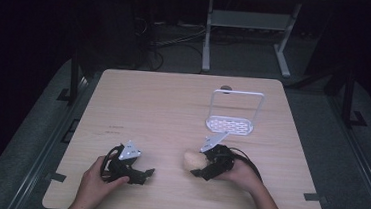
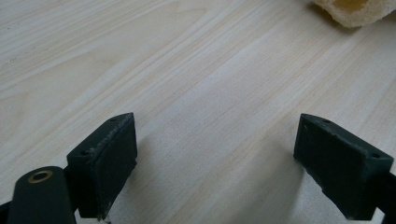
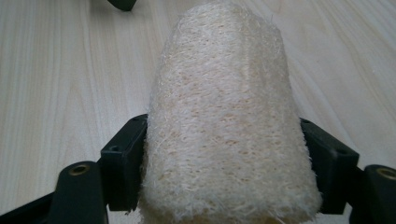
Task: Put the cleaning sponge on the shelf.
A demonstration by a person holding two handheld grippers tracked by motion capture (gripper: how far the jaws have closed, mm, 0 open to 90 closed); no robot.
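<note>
Black two-jaw grippers (image 1: 149,172) with brass-ringed screw holes; grey three-cornered plates (image 1: 130,151).

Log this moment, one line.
right gripper: shut on loofah | left gripper: open, empty | rack: untouched

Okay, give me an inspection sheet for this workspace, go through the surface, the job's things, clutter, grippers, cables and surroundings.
Surface: pale wood-grain table, bare over most of its top.
Job's things: cream fibrous loofah sponge, lying near the front edge between the right jaws.
Clutter: white metal rack with a perforated base and hoop frame, standing behind the sponge, apart from it.
Grippers: right gripper has its pads pressed on both sides of the sponge; left gripper open, nothing between its jaws, resting low on the table.
Cables: black cable loops from the right gripper.
Surroundings: dark room, grey floor, a white desk frame and tangled leads behind.
</note>
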